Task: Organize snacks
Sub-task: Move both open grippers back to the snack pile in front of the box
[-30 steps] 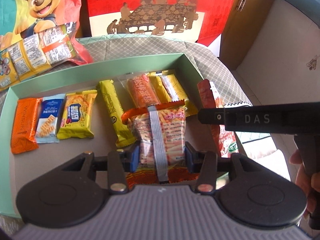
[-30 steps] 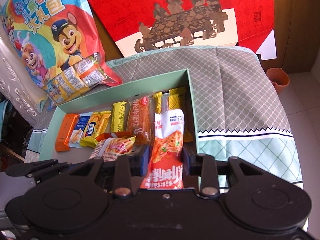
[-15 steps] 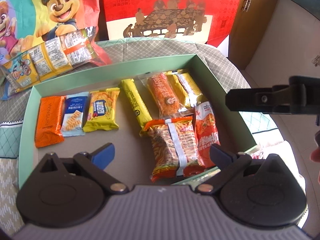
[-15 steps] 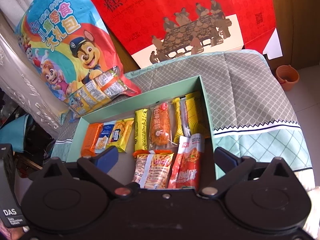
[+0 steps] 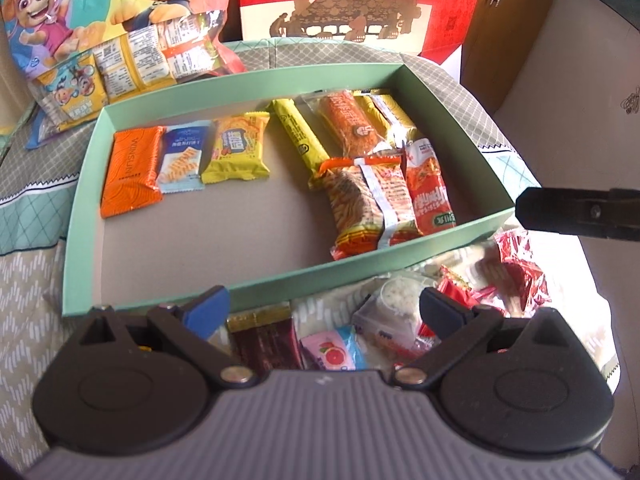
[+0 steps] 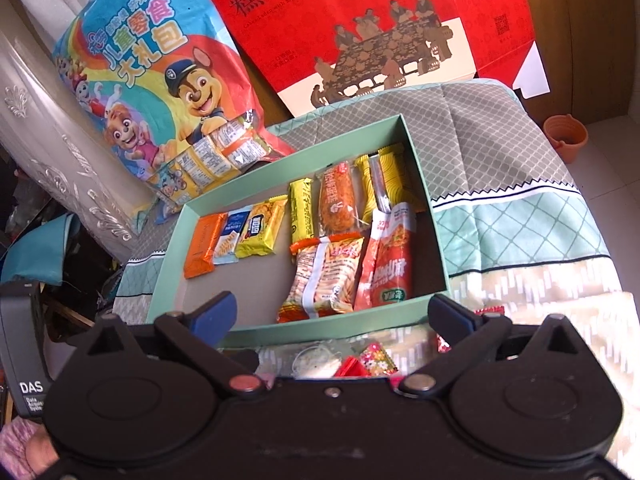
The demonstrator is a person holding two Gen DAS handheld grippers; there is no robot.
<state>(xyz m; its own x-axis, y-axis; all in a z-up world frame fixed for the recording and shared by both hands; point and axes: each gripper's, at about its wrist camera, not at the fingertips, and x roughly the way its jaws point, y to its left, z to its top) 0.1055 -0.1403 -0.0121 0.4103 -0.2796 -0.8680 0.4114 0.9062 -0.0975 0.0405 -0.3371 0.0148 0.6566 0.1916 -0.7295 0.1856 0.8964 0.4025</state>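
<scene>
Both the left gripper (image 5: 322,306) and the right gripper (image 6: 334,314) have jaws spread wide and empty, hanging above loose snacks (image 5: 404,320) near the front wall of the green box (image 5: 280,280). Inside the box, at its right end: the striped orange packet (image 5: 366,204) and the red packet (image 5: 430,196) lie side by side, touching. Far row: orange, blue-white and yellow packets, yellow bars.

The snack packets (image 5: 368,204) in the middle of the frame are glossy foil or plastic film. The green box (image 5: 400,264) looks like matt cardboard, the bedcover (image 6: 500,140) quilted cloth, the cabinet (image 5: 508,28), upper right, probably varnished wood.
</scene>
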